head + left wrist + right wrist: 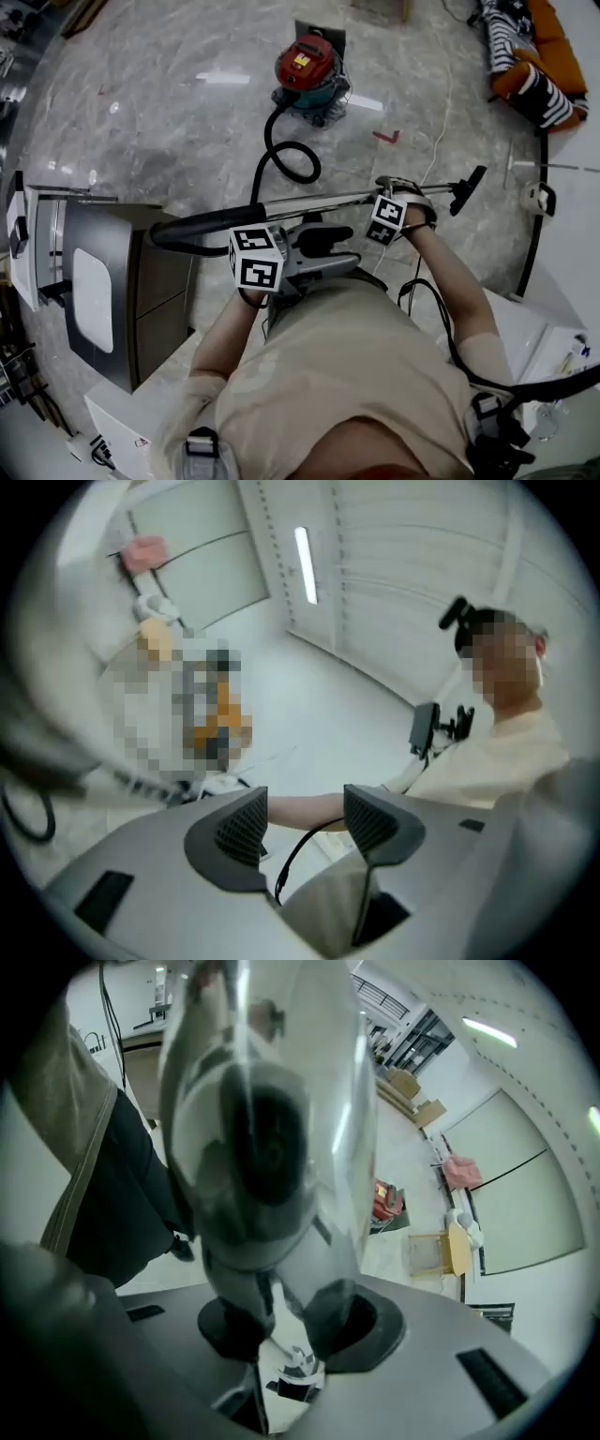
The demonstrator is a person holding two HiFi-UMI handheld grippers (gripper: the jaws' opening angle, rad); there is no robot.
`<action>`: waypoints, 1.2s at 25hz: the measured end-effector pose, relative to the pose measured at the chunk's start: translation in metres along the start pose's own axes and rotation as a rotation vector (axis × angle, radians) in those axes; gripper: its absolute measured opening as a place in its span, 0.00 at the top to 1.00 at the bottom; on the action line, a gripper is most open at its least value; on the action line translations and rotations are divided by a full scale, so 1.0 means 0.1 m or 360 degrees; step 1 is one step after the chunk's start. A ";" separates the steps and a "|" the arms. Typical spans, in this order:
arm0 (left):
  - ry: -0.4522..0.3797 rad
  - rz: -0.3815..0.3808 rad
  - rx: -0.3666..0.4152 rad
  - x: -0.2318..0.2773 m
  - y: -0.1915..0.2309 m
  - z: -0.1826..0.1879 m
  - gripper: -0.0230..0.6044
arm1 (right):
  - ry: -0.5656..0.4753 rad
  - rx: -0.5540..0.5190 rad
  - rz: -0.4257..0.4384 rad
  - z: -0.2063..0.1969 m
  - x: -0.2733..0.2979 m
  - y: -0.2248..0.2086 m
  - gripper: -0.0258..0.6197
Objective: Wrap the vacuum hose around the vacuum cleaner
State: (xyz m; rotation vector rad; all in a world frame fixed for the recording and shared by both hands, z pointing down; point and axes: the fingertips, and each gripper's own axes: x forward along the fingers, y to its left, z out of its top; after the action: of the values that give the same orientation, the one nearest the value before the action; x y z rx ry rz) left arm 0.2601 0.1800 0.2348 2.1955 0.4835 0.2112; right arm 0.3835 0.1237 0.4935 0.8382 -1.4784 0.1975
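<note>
Right gripper view: right gripper [281, 1321] jaws are closed tight on the shiny wand [272, 1147], and the tube fills the gap. Left gripper view: left gripper [305, 817] jaws stand about half apart with nothing between the pads. Beyond them I only see a forearm [319, 808] and a black cable [298, 853]. Head view: the black hose [286, 159] loops on the floor [141, 112] back to the red vacuum cleaner [307, 67], well apart from both grippers, not wrapped.
</note>
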 end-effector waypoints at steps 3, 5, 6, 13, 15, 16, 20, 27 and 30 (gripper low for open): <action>0.0030 -0.0115 0.0331 0.31 -0.18 0.64 0.55 | 0.0047 -0.0014 0.0014 -0.01 0.15 -0.25 0.76; -0.0085 -0.0129 0.0402 0.34 -0.24 1.17 0.55 | 0.0062 -0.0032 0.0024 0.02 0.22 -0.39 0.76; -0.0134 -0.0108 0.0431 0.32 -0.23 1.41 0.55 | 0.0067 -0.0041 0.0031 0.05 0.25 -0.45 0.76; 0.0897 0.0674 0.1427 0.23 1.07 1.56 0.55 | 0.0061 -0.0132 0.0079 0.20 0.44 -0.86 0.76; 0.1327 0.0658 0.1394 0.23 1.46 1.22 0.54 | 0.0041 -0.0185 0.0092 0.21 0.50 -0.96 0.76; 0.1483 0.0616 0.1350 0.26 1.61 1.07 0.54 | 0.0030 -0.0218 0.0100 0.21 0.53 -1.00 0.76; 0.2016 0.0679 0.1327 0.26 2.18 0.77 0.54 | -0.0050 -0.0355 0.0132 0.22 0.68 -1.19 0.76; 0.1979 0.0622 0.0379 0.81 2.64 0.59 0.54 | -0.0152 -0.0677 0.0112 -0.15 0.92 -1.80 0.76; 0.1709 0.0572 0.0054 1.18 2.75 0.68 0.52 | -0.0178 -0.0840 0.0102 -0.34 1.00 -2.06 0.76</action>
State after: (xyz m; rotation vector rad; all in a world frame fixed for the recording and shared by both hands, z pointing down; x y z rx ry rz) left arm 0.4623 0.0259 0.4068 2.0279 0.6387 1.6147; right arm 0.5469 -0.0396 0.5131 0.3787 -1.5638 -0.1919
